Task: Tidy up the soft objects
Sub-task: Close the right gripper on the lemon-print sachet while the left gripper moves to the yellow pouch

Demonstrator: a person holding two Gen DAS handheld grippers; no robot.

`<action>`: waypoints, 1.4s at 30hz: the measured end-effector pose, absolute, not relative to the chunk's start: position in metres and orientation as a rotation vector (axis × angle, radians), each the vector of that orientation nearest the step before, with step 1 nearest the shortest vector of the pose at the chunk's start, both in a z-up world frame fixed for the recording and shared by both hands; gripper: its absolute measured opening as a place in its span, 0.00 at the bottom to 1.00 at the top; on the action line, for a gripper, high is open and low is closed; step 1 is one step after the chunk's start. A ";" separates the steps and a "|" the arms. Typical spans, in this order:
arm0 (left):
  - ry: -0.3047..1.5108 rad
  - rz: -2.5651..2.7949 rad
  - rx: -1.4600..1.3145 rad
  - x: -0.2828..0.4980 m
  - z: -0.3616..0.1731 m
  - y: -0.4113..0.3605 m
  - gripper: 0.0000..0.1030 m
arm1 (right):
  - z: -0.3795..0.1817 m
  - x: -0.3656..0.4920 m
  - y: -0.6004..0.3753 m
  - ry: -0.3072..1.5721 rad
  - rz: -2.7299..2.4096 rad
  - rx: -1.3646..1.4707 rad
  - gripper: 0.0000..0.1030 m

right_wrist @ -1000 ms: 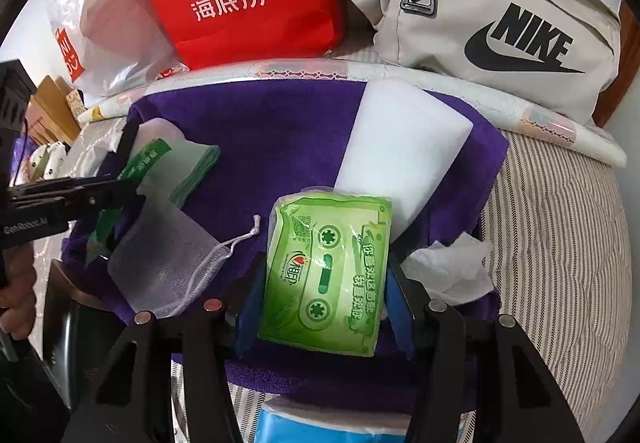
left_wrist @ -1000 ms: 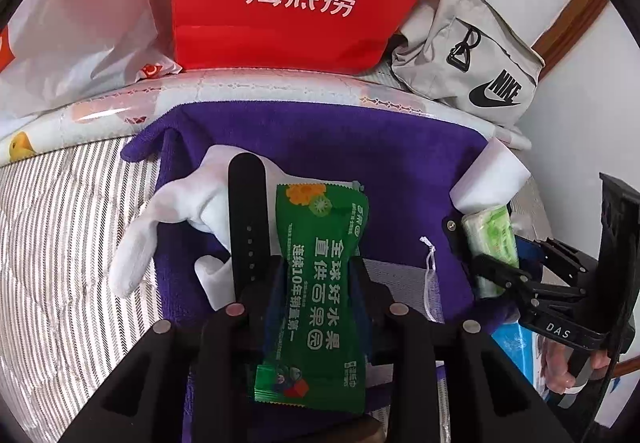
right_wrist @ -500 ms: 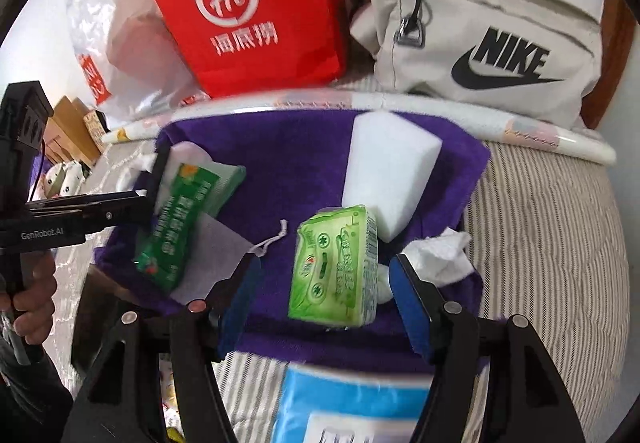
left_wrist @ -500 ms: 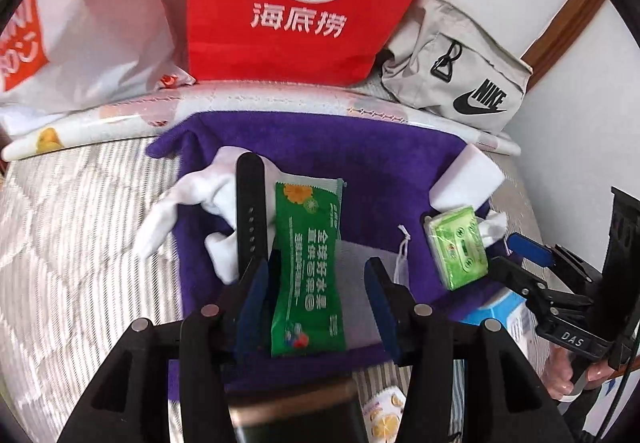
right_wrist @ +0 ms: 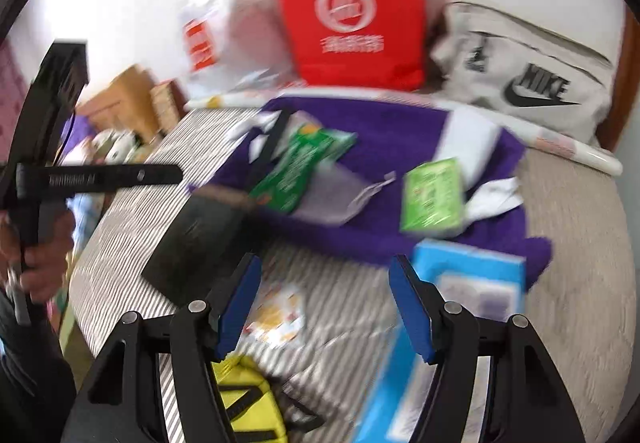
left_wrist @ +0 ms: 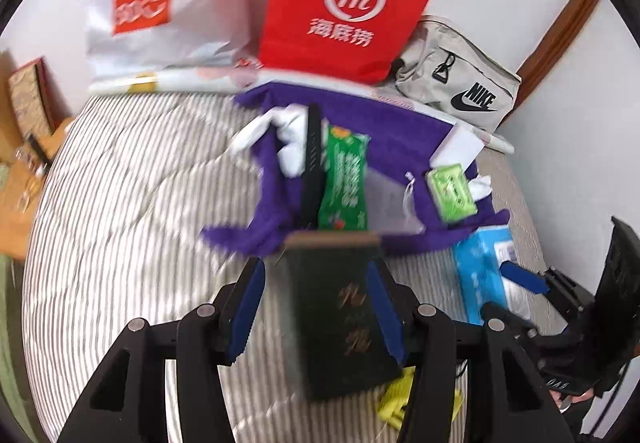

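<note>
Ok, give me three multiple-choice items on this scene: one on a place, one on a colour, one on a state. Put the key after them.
1. Where does the green pack with the cassette print lie?
A. inside a bag at the wall
B. on the purple towel
C. on top of a box

2. What colour is the Nike bag?
A. red
B. black
C. light grey

3. How does the right gripper stand?
A. open, holding nothing
B. shut on the green pack
C. shut on a corner of the purple towel

Key:
1 B, the pack rests on the towel's cloth beside a white block.
2 C, its fabric is pale grey with a black logo.
3 A, the blue pads stand wide apart and only the striped bedding shows in the gap.
</note>
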State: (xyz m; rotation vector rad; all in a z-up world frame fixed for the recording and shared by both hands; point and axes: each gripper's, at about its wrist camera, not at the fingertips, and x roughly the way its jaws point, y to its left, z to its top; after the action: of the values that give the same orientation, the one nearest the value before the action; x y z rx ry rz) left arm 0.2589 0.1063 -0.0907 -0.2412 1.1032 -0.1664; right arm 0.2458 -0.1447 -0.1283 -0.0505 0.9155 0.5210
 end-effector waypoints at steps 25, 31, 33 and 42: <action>1.127 -0.082 -0.313 0.175 -0.142 0.164 0.50 | -0.216 0.223 -0.078 0.987 0.491 -0.249 0.78; 1.141 -0.090 -0.329 0.171 -0.147 0.165 0.50 | -0.216 0.231 -0.082 0.964 0.478 -0.215 0.74; 1.142 -0.094 -0.328 0.169 -0.148 0.165 0.50 | -0.216 0.231 -0.082 0.943 0.465 -0.230 0.67; 1.146 -0.090 -0.330 0.165 -0.149 0.164 0.50 | -0.215 0.229 -0.087 0.915 0.473 -0.229 0.53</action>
State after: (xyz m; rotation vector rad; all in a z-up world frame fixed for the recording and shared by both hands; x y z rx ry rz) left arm 0.1647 0.1644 -0.1488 -0.3298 1.1458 -0.0904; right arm 0.2290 -0.0871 -0.2148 -0.2287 0.9149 0.4734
